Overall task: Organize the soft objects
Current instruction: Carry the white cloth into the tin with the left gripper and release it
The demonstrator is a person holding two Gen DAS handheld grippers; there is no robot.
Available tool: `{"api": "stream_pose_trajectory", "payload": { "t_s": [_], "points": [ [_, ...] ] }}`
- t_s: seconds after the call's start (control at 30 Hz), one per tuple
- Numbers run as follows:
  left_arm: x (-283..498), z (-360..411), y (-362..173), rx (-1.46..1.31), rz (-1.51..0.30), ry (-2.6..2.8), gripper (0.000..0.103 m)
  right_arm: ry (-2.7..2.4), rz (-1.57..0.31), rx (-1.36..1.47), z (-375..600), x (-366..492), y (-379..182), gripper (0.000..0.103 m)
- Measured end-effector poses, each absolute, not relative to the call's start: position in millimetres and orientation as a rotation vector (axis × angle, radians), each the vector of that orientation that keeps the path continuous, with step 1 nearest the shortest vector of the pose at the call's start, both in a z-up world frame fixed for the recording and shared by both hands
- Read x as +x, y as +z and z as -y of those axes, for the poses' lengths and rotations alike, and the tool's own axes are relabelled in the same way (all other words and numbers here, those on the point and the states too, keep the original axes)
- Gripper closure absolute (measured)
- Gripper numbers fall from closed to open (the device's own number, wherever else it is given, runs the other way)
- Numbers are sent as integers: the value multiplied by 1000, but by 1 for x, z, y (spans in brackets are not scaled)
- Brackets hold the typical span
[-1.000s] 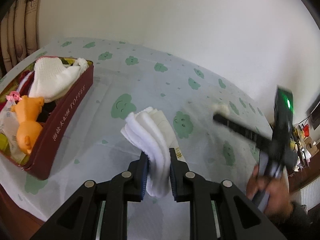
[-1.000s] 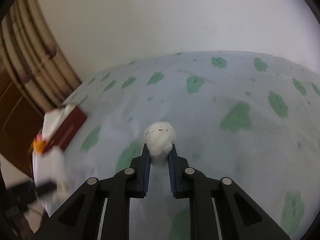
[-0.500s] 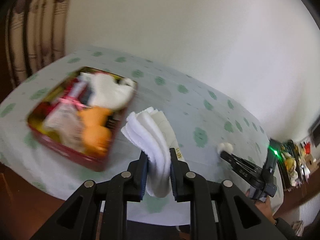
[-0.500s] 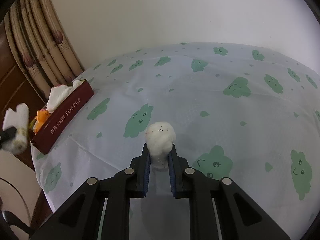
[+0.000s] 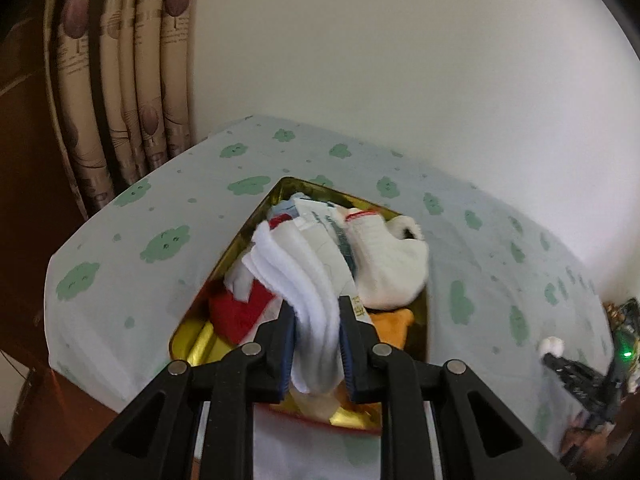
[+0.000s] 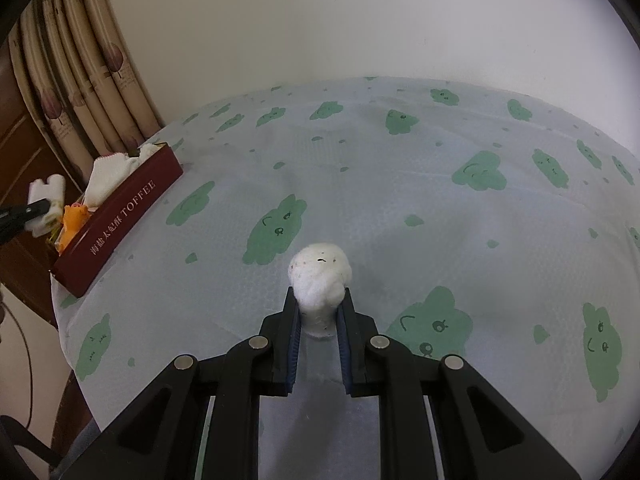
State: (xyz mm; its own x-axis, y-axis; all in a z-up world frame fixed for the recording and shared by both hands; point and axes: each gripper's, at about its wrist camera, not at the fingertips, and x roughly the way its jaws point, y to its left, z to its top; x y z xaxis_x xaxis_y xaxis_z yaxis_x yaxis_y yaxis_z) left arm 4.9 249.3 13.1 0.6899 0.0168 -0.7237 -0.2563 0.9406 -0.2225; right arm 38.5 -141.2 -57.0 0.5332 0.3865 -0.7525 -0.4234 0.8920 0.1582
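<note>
My left gripper (image 5: 317,312) is shut on a folded white cloth (image 5: 298,280) and holds it over the open red tin (image 5: 232,248), which has a gold inside. The tin holds a white sock (image 5: 388,264), a red cloth (image 5: 236,312), an orange plush (image 5: 394,326) and packets. My right gripper (image 6: 319,304) is shut on a white cotton ball (image 6: 320,276) above the tablecloth. In the right wrist view the tin (image 6: 120,216) reads TOFFEE at the table's left edge, with the left gripper and its cloth (image 6: 46,204) beside it.
The table carries a pale cloth with green cloud prints (image 6: 440,208). Curtains (image 5: 132,80) hang behind the table's left corner, and a white wall stands behind. The tin sits close to the table edge (image 6: 64,292). The right gripper shows far right in the left wrist view (image 5: 576,372).
My left gripper has carried the white cloth left from the tabletop to over the tin. My right gripper has turned slightly and still holds the cotton ball.
</note>
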Motion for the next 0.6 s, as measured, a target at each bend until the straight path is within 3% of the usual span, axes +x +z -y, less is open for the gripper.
{"api": "stream_pose_trajectory", "payload": {
  "t_s": [0.27,0.37,0.43,0.6],
  "points": [
    [28,-273,-9,-372,-825,135,78,477,-894,-48,140,40,-58,87],
    [28,-279,-17,-404,-845,157,63,479,-897,-48,140,41,-58,87],
    [22,-282,-19,-408,-830,194,48,482,-901,-46,140,41,-59,86],
    [5,-287,-10,-434,-799,229,43,486,-903,-39,141,41,-60,85]
  ]
}}
